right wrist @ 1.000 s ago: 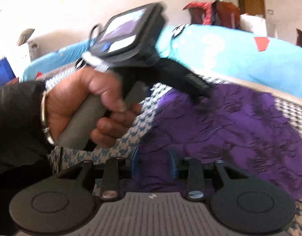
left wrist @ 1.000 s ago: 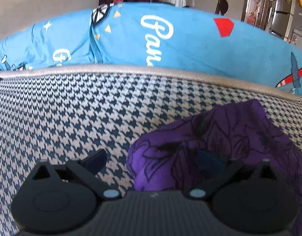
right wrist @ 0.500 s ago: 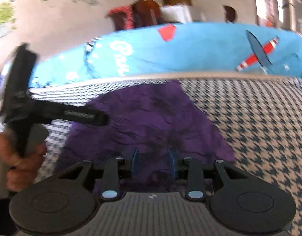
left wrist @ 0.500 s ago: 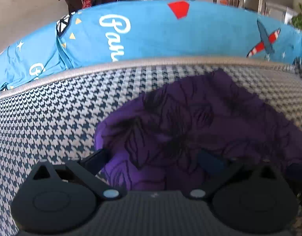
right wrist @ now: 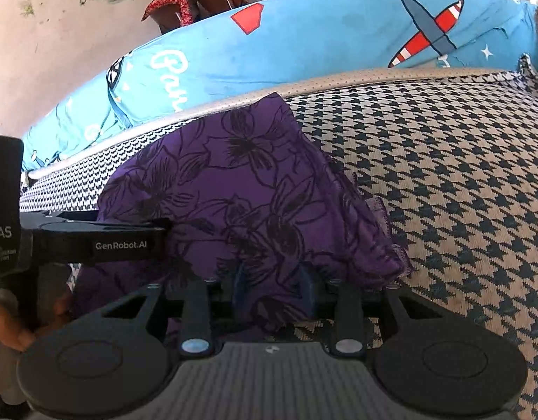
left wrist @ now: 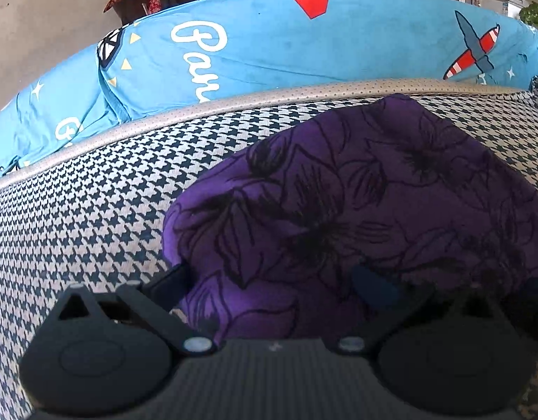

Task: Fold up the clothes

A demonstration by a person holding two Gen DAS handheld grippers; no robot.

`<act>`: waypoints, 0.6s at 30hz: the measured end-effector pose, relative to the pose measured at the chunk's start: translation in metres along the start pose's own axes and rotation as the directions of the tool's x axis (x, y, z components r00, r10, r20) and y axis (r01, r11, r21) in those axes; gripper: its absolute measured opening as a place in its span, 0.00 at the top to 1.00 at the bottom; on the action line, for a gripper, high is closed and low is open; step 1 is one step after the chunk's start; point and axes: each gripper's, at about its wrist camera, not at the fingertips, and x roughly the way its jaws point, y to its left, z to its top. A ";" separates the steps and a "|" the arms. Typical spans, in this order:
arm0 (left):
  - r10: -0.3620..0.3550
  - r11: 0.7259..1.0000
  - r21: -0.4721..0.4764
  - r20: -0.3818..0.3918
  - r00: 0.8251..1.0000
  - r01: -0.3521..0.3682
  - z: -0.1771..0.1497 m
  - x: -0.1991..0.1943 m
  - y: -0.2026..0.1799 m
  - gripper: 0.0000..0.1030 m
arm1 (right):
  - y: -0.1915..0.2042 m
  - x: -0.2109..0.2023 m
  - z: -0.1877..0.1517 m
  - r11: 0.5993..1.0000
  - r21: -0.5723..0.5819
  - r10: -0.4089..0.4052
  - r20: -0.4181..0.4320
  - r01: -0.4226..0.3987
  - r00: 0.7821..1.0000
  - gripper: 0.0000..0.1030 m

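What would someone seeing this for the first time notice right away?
The purple floral cloth stands out first, lying bunched on the black-and-white houndstooth surface with both grippers at its near edge. The right gripper is closed on a fold of it, while the left gripper sits open around its edge. Behind runs a bright blue bolster printed with a red-striped plane.

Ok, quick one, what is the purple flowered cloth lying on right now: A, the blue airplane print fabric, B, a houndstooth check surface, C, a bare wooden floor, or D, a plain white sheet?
B: in both wrist views the purple flowered cloth rests on the dark-and-cream houndstooth check surface, with the blue airplane print fabric lying beyond its grey edge.
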 end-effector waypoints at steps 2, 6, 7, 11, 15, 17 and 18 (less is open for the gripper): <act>0.007 1.000 0.000 0.003 1.000 -0.007 -0.001 0.000 -0.001 0.00 | 0.000 0.002 0.001 1.000 -0.001 -0.001 -0.002 0.001 1.000 0.67; 0.013 1.000 0.000 0.009 1.000 -0.013 -0.002 0.000 -0.003 0.00 | 0.002 0.003 0.001 1.000 -0.011 -0.012 -0.005 0.012 1.000 0.67; 0.013 1.000 -0.001 0.010 1.000 -0.013 -0.002 0.000 -0.003 0.00 | 0.002 0.003 0.001 1.000 -0.013 -0.015 -0.006 0.015 1.000 0.67; 0.003 1.000 -0.007 0.007 1.000 -0.003 -0.002 -0.003 -0.001 0.00 | 0.001 0.000 0.004 1.000 0.013 -0.007 -0.014 0.007 1.000 0.67; -0.008 1.000 -0.004 0.000 1.000 0.008 -0.003 -0.010 0.003 0.00 | -0.005 -0.008 0.011 0.998 0.058 0.028 -0.023 -0.027 0.999 0.66; -0.011 1.000 0.001 -0.003 1.000 0.011 -0.003 -0.014 0.005 0.00 | -0.010 -0.017 0.013 0.997 0.070 0.035 -0.008 -0.034 0.999 0.65; -0.012 1.000 0.004 -0.004 1.000 0.012 -0.004 -0.017 0.005 0.00 | -0.012 -0.021 0.015 0.996 0.076 0.036 0.000 -0.036 0.999 0.63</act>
